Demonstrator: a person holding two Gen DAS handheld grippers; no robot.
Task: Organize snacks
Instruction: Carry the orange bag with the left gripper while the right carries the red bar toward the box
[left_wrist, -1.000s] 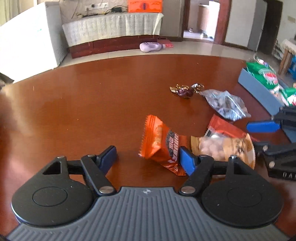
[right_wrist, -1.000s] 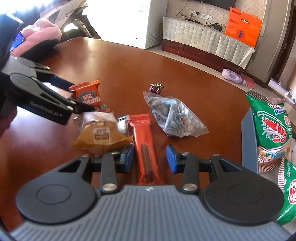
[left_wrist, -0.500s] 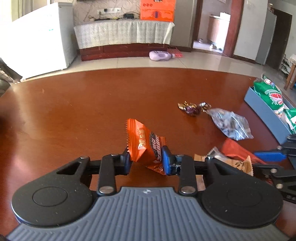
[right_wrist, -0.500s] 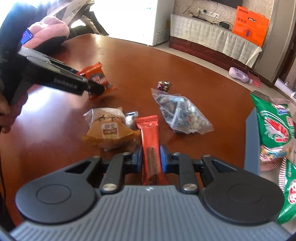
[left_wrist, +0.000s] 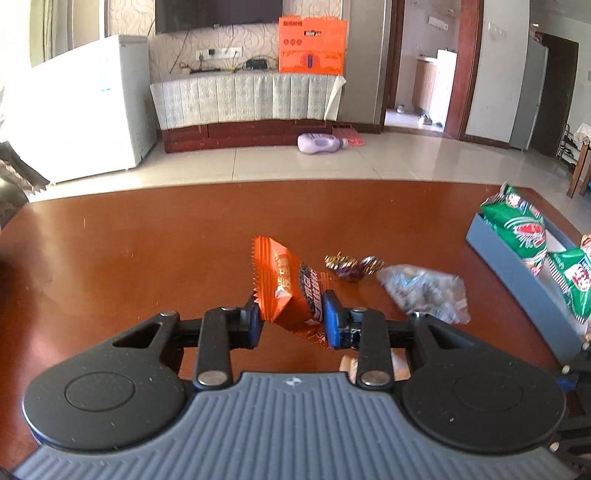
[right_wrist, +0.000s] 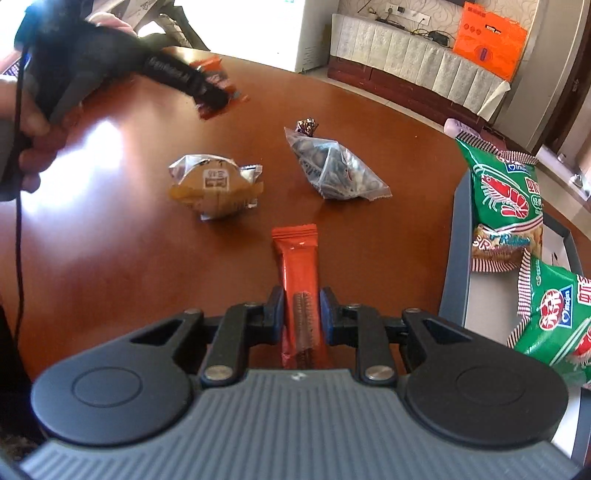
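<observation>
My left gripper (left_wrist: 291, 321) is shut on an orange snack packet (left_wrist: 286, 286), held tilted above the brown table (left_wrist: 129, 266). From the right wrist view that same left gripper (right_wrist: 210, 98) hangs at the upper left with the orange packet (right_wrist: 218, 75) in a person's hand. My right gripper (right_wrist: 301, 319) is shut on a long red snack bar (right_wrist: 299, 269), lifted off the table. A grey box (right_wrist: 456, 258) at the right holds green shrimp-cracker bags (right_wrist: 506, 184).
On the table lie a round bun in clear wrap (right_wrist: 216, 182), a clear bag of dark sweets (right_wrist: 334, 170) and foil-wrapped candies (left_wrist: 351, 266). The grey box (left_wrist: 517, 284) stands along the right edge. Floor, cabinet and fridge lie beyond the table.
Both grippers closed, the left on the orange packet and the right on the red bar, and lifted them off the table. The right one moved away from the bun.
</observation>
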